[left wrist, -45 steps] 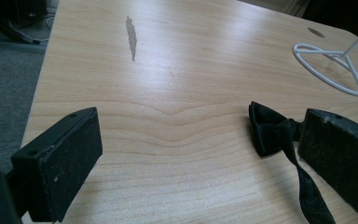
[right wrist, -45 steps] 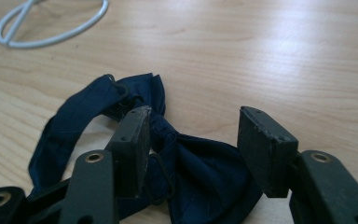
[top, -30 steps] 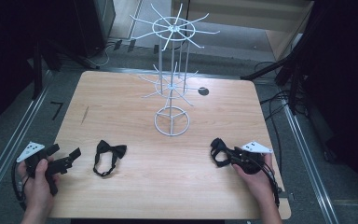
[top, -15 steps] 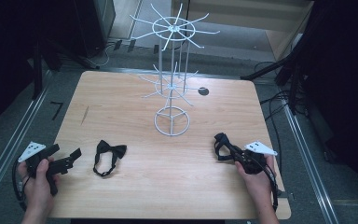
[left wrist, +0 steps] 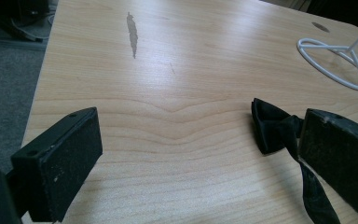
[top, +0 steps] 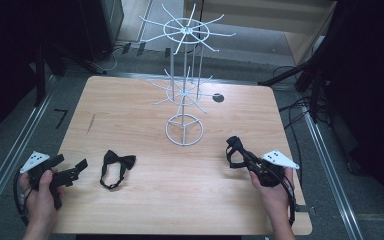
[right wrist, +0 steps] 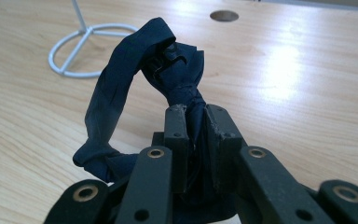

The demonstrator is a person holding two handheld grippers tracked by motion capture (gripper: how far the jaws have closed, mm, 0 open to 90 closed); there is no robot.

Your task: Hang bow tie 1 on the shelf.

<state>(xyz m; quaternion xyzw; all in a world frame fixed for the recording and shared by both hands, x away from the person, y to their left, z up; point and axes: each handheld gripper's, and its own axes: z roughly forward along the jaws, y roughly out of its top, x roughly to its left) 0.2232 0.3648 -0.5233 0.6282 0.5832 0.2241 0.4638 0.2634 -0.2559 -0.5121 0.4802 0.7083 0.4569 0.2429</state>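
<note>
My right gripper at the table's front right is shut on a dark navy bow tie. Its jaws have just been closing, with the tie between them. In the right gripper view the pads pinch the tie's knot, and the bow tie and its strap loop hang clear of the wood. A second, black bow tie lies flat at the front left. My left gripper stands open just left of it. In the left gripper view that bow tie lies beside the right jaw.
A white wire display stand with radial hook arms rises at the middle back on a ring base. A round cable hole sits behind it. Floor cables run past the table's right edge.
The right gripper's jaws closed on the navy bow tie and lifted it a little off the table. The left gripper and the black bow tie stayed put.
</note>
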